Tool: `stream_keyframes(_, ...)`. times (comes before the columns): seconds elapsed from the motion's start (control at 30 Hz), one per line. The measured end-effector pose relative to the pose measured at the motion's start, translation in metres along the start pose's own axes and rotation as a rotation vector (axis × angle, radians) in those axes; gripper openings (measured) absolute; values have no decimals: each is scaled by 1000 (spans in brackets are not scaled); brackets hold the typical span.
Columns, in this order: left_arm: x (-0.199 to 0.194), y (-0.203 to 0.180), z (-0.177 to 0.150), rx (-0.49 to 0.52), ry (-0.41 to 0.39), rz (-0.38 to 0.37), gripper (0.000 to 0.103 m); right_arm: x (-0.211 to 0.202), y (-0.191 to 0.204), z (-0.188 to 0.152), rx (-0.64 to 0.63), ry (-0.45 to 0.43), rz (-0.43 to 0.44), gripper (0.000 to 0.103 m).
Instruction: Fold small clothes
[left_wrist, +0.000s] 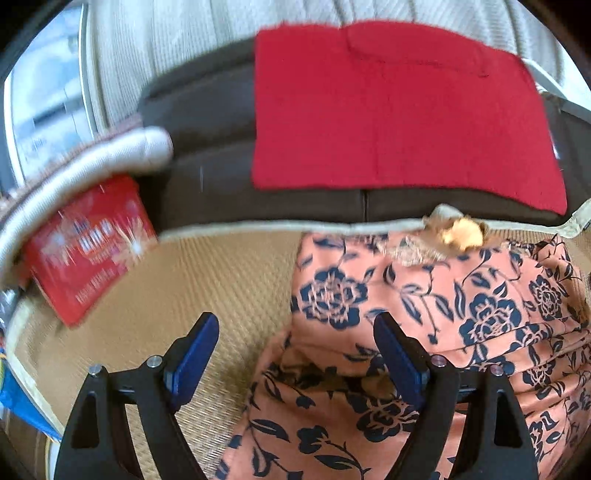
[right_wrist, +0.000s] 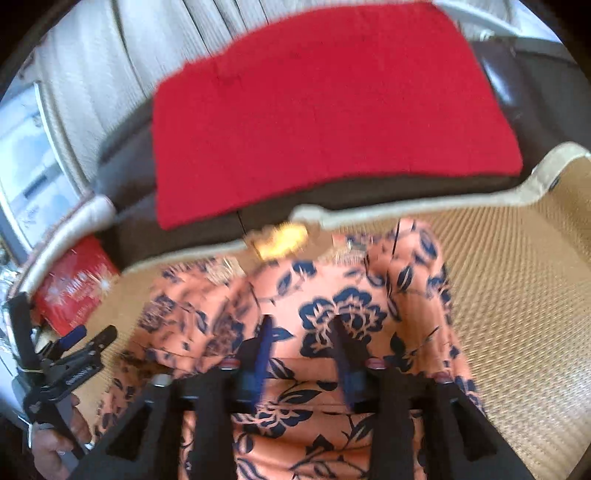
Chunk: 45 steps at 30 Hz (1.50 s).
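Both grippers free. My left gripper (left_wrist: 295, 350) gapes wide, nothing between the blue pads; the floral garment (left_wrist: 443, 332) lies under its right finger only, spreading away rightward. My right gripper (right_wrist: 304, 343) stands parted directly above the cloth, gripping nothing. Garment's length runs away from the fingertips toward the mat edge (right_wrist: 406, 210). Right sits nearer.

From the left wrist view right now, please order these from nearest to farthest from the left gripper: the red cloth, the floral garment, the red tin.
1. floral garment: under the left gripper, on its right side.
2. red tin: ahead, far left.
3. red cloth: farthest, on the dark cushion.
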<state>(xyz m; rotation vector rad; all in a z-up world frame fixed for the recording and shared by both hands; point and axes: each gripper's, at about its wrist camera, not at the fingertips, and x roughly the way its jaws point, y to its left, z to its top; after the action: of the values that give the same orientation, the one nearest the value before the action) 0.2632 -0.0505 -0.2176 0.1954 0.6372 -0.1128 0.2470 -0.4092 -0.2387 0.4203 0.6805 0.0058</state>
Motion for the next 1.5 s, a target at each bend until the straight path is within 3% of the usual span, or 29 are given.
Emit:
stream_keyframes(0.03, -5, 1, 3, 5, -18, -3, 88, -15, -2, -2, 14, -53, 12, 80)
stream_keyframes(0.1, -20, 0, 6, 0, -49, -14, 88, -34, 0, -1, 14, -118, 19, 80)
stream_keyframes(0.27, -48, 0, 6, -30, -90, -22, 89, -72, -3, -10, -13, -165, 1, 80)
stream_keyframes(0.67, -96, -7, 8, -63, -154, 11, 89, -129, -23, -45, -25, -182, -18, 80)
stream_keyframes(0.9, -111, -4, -19, -37, -129, 28, 90, -148, -33, -75, -34, -131, -42, 80)
stream_keyframes(1.03, -111, 12, -52, -31, -54, 28, 90, -155, -40, -96, -19, -68, -59, 80)
stream_keyframes(1.23, -90, 60, -128, -68, 175, 54, 90, -150, -78, -139, 88, 120, -70, 80)
stream_keyframes(1.4, -65, 111, -179, -264, 384, 29, 90, -126, -104, -177, 206, 308, -29, 80)
stream_keyframes(1.5, -54, 134, -193, -399, 434, 3, 90, -106, -102, -186, 194, 358, -24, 80)
